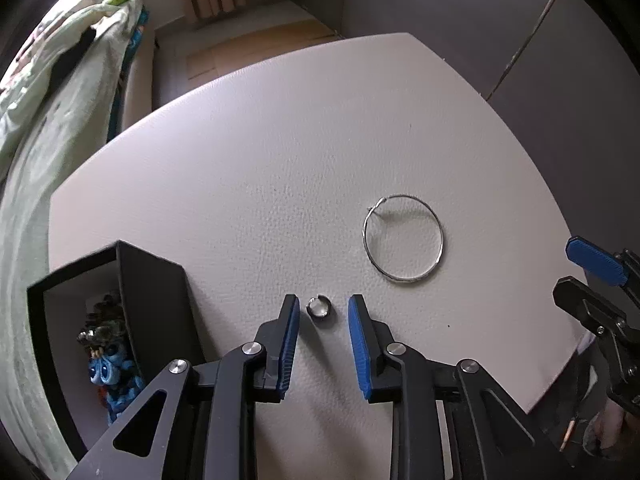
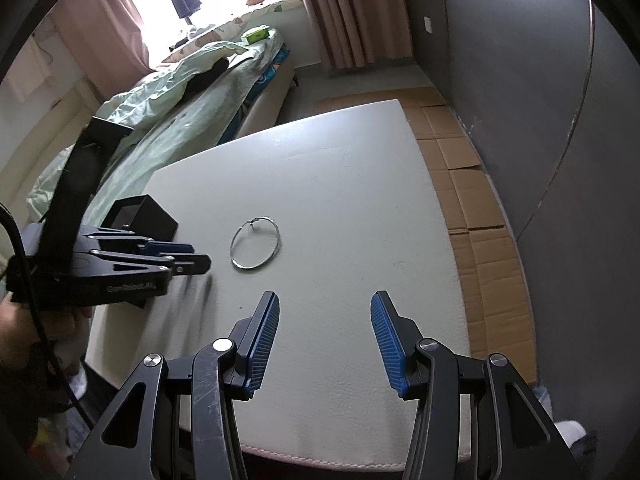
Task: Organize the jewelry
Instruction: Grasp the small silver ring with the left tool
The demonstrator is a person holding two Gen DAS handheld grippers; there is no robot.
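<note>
A small silver ring (image 1: 319, 310) lies on the white table (image 1: 280, 152), between the two open blue-padded fingers of my left gripper (image 1: 323, 307), untouched. A thin silver bangle (image 1: 403, 237) lies flat to the right of it; it also shows in the right wrist view (image 2: 255, 243). An open black jewelry box (image 1: 120, 320) stands at the left with blue and dark beaded pieces (image 1: 108, 360) inside. My right gripper (image 2: 324, 308) is open and empty above the table's near part; it shows at the right edge of the left wrist view (image 1: 584, 272). My left gripper (image 2: 192, 258) shows left of the bangle.
A bed with a pale green quilt (image 2: 172, 92) runs along the table's left side. Flattened cardboard (image 2: 480, 216) covers the floor to the right, beside a dark grey wall (image 2: 520, 80). Curtains (image 2: 352, 8) hang at the back.
</note>
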